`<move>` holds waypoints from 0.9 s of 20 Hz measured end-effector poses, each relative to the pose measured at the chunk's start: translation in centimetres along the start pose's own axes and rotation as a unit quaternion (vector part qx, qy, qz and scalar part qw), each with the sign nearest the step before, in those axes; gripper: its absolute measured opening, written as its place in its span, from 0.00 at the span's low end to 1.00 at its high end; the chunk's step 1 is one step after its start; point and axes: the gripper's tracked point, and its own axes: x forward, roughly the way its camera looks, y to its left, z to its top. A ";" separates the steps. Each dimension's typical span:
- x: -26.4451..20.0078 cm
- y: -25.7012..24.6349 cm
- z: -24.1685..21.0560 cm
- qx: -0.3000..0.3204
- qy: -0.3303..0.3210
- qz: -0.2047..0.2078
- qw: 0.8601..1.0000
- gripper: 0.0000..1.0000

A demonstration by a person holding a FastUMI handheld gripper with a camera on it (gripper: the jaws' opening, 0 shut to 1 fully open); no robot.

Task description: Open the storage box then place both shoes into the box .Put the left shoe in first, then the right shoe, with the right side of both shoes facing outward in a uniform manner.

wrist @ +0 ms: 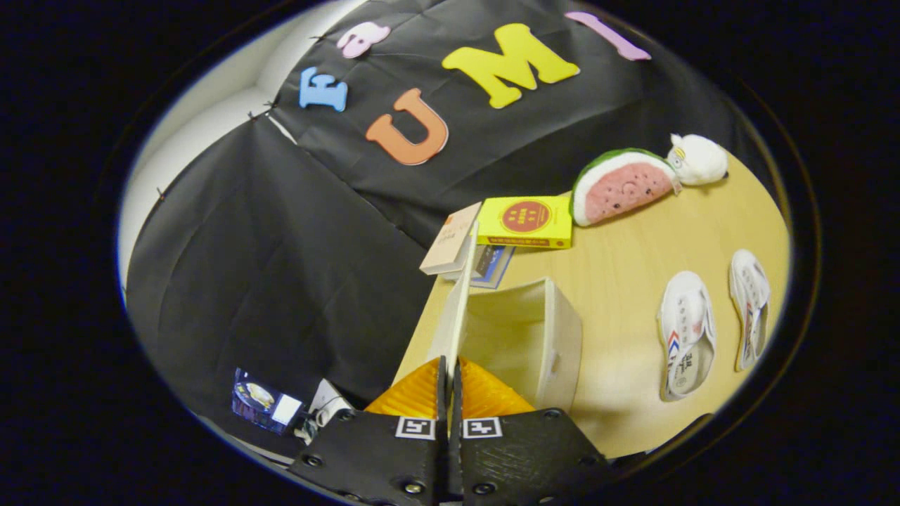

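both fingers (448,376) pinching box lid (460,295)

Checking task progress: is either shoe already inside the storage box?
No. Both shoes lie on the table beside the open storage box, while the claw is shut on its raised lid.

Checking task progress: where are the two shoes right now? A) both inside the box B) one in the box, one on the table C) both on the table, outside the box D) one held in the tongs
C: both shoes lie on the table beside the open storage box, while the tongs are shut on its raised lid.
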 end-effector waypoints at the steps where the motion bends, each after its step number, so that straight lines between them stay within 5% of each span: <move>1: 0.2 1.5 0.2 -0.017 -0.005 0.001 1.000 0.00; 5: 1.7 7.4 0.3 -0.092 -0.028 0.012 0.995 0.00; 12: 6.9 15.3 -0.9 -0.137 -0.027 0.046 0.989 0.05; 16: 9.1 18.0 -1.9 -0.175 -0.024 0.045 0.983 0.18; 18: 9.7 18.5 -2.2 -0.198 -0.029 0.039 0.979 0.37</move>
